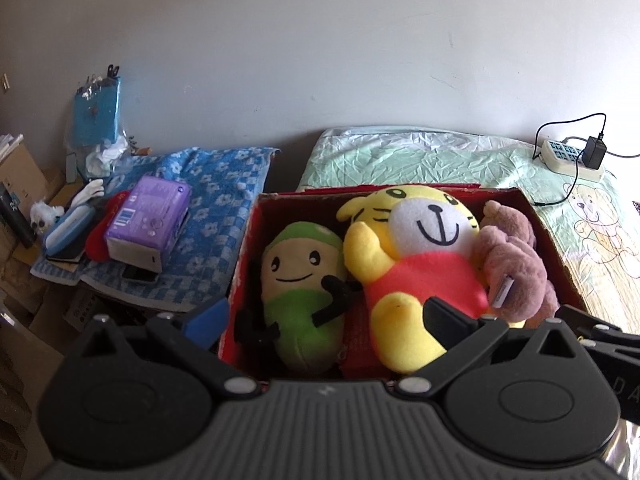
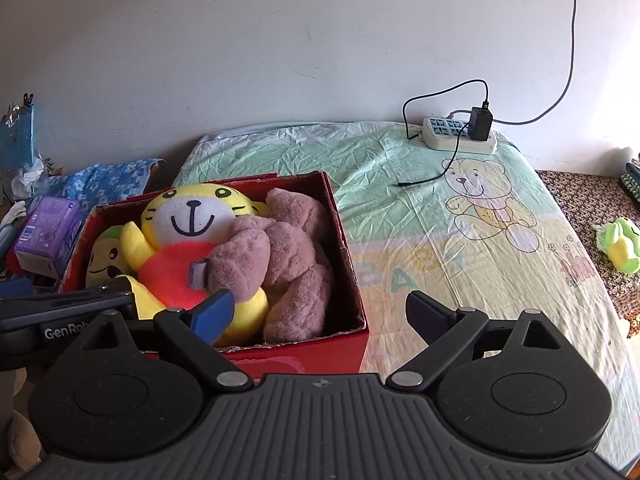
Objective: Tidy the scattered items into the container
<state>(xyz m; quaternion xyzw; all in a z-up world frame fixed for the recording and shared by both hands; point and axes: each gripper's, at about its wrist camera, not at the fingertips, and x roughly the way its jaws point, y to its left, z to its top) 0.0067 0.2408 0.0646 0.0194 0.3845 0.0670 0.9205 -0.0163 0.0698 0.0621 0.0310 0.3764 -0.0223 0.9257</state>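
the red cardboard box (image 2: pixel 316 344) sits on the sheet-covered bed (image 2: pixel 420 216), left of centre in the right wrist view. three plush toys are inside: a yellow tiger plush (image 2: pixel 192 220) in the middle, a brown plush (image 2: pixel 288 248) lying against its right side, and a green plush (image 1: pixel 304 272) at the left wall. the left gripper (image 1: pixel 320 320) hangs over the box's near edge, jaws wide apart, gripping nothing. the right gripper (image 2: pixel 320 316) is also spread wide and empty, one finger over the box, the other over the sheet. a small green-and-yellow plush (image 2: pixel 618 248) lies well apart at the right edge. a power strip (image 2: pixel 460 136) rests near the wall.
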